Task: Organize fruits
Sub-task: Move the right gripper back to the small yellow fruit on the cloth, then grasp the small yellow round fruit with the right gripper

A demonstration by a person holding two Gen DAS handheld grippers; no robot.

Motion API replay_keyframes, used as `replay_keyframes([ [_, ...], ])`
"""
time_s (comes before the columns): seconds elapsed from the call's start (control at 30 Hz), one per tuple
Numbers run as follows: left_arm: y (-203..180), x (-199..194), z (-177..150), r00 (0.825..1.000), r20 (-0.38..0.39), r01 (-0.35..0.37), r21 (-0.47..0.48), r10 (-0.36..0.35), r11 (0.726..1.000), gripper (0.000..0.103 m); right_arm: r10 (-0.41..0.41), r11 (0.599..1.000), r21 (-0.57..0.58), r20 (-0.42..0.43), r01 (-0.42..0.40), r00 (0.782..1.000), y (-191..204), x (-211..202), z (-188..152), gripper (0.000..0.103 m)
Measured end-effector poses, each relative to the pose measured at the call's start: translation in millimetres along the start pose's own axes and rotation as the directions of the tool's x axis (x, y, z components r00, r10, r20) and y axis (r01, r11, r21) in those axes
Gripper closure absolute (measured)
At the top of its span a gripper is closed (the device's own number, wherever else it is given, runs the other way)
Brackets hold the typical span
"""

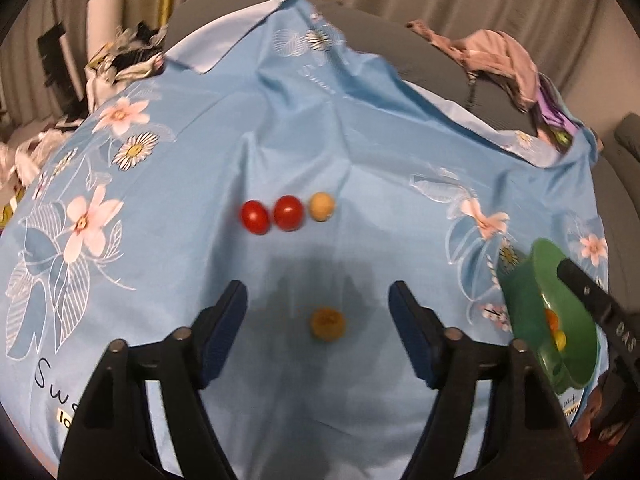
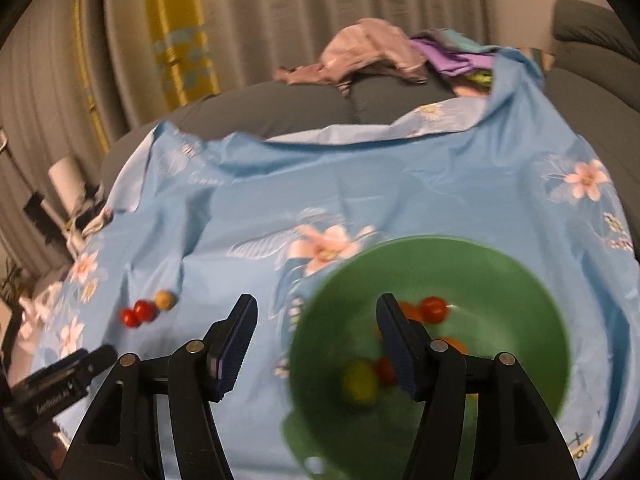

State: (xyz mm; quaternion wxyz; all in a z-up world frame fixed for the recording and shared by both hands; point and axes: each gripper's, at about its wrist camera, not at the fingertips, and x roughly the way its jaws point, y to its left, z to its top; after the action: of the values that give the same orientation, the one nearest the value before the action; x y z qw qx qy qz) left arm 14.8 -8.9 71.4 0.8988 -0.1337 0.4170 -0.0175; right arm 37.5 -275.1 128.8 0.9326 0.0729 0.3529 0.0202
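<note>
On the blue cloth [image 1: 320, 152] four fruits await you; several sit in the green bowl [image 2: 520, 280]; both hand-held grippers (left [image 1: 318, 332], right [image 2: 316, 344]) spread, empty.

Fruits [image 1: 288, 213] on cloth — others bowled [image 2: 434, 309].

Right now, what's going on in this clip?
A person with two handheld grippers is sorting small fruits into a green bowl on a blue floral cloth. The left gripper, open, frames a tan fruit; two red fruits and another tan one lie beyond. The right gripper, open and empty, hovers at the bowl's rim.
</note>
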Motion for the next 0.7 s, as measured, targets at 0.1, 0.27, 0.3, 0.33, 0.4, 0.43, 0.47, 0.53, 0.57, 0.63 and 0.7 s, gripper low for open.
replay_keyframes([
  [0.1, 8, 4, 2, 1.0, -0.012, -0.007, -0.031, 0.006, 1.0, 0.019, 0.021, 0.999, -0.043, -0.017, -0.022, 1.0, 12, 4, -4, 0.04],
  [0.27, 13, 4, 3, 1.0, -0.016, -0.002, -0.043, 0.001, 0.999, 0.018, 0.052, 0.995, -0.09, -0.025, -0.054, 0.998, 28, 5, -7, 0.029],
  [0.3, 13, 4, 3, 1.0, -0.016, 0.0, -0.043, -0.001, 0.999, 0.018, 0.065, 0.993, -0.092, -0.025, -0.067, 0.998, 30, 5, -7, 0.029],
  [0.33, 14, 4, 3, 1.0, -0.015, 0.005, -0.045, -0.006, 0.999, 0.018, 0.073, 0.993, -0.094, -0.027, -0.075, 0.997, 32, 5, -7, 0.029],
  [0.4, 14, 4, 4, 1.0, -0.015, 0.011, -0.046, -0.012, 0.999, 0.017, 0.099, 0.989, -0.103, -0.036, -0.102, 0.994, 35, 6, -8, 0.029],
  [0.43, 14, 5, 4, 1.0, -0.016, 0.007, -0.044, -0.007, 0.999, 0.018, 0.106, 0.989, -0.104, -0.038, -0.109, 0.994, 36, 6, -8, 0.029],
  [0.47, 14, 5, 4, 1.0, -0.015, -0.002, -0.041, 0.001, 0.999, 0.018, 0.11, 0.988, -0.102, -0.039, -0.114, 0.993, 37, 6, -8, 0.029],
  [0.53, 13, 6, 4, 1.0, -0.008, -0.026, -0.03, 0.025, 0.999, 0.018, 0.117, 0.988, -0.094, -0.039, -0.121, 0.992, 36, 6, -8, 0.029],
  [0.57, 14, 8, 4, 1.0, -0.014, -0.022, -0.026, 0.022, 0.999, 0.019, 0.12, 0.989, -0.087, -0.041, -0.123, 0.992, 35, 7, -8, 0.029],
  [0.63, 14, 11, 3, 1.0, -0.027, 0.001, -0.026, -0.002, 1.0, 0.019, 0.119, 0.989, -0.08, -0.041, -0.122, 0.992, 35, 7, -9, 0.029],
  [0.7, 13, 15, 2, 0.999, -0.041, 0.019, -0.028, -0.021, 0.999, 0.02, 0.127, 0.989, -0.073, -0.038, -0.129, 0.991, 35, 6, -9, 0.029],
])
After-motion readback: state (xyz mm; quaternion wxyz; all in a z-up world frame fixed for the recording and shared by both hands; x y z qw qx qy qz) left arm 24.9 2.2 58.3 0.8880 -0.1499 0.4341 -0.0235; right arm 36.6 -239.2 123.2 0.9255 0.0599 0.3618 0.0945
